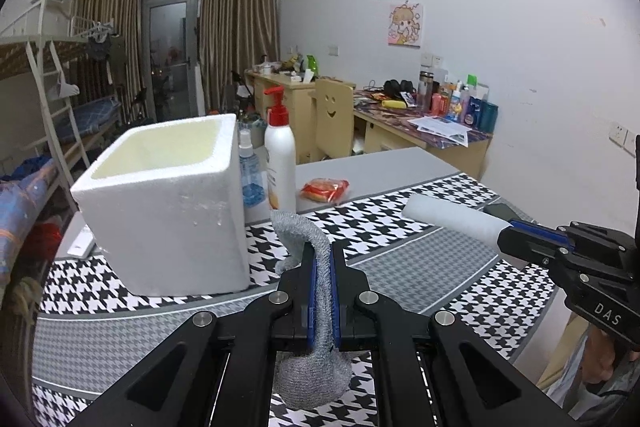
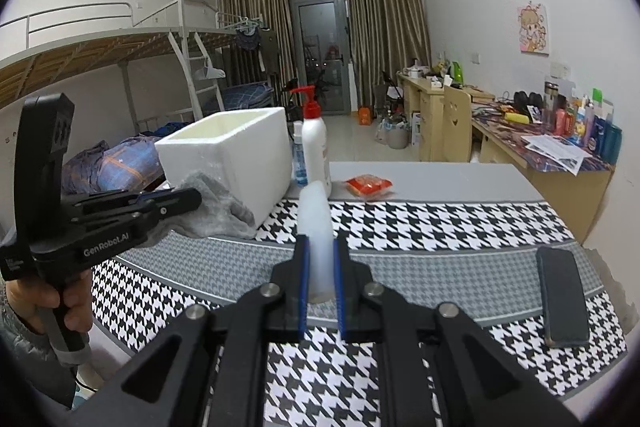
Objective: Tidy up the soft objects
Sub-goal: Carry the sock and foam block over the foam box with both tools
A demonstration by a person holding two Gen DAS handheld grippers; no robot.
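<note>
Worktop (image 2: 440, 223) is wearing a houndstooth cloth, its near edge cut off by both rigs. White foam box (image 1: 168, 203) is sitting open-topped at the left; its floor is hidden from here. Grey knit cloth (image 1: 316, 307) is hanging limp through the left hand-held gripper (image 1: 323, 259), which is clamping it tight, top end flopping toward the box. White foam roll (image 2: 318, 243) is being pinched by the right hand-held gripper (image 2: 320, 247), long axis pointing away along the fingers, base hidden between the pads. Dark phone-like slab (image 2: 562, 301) is lying flat at right.
</note>
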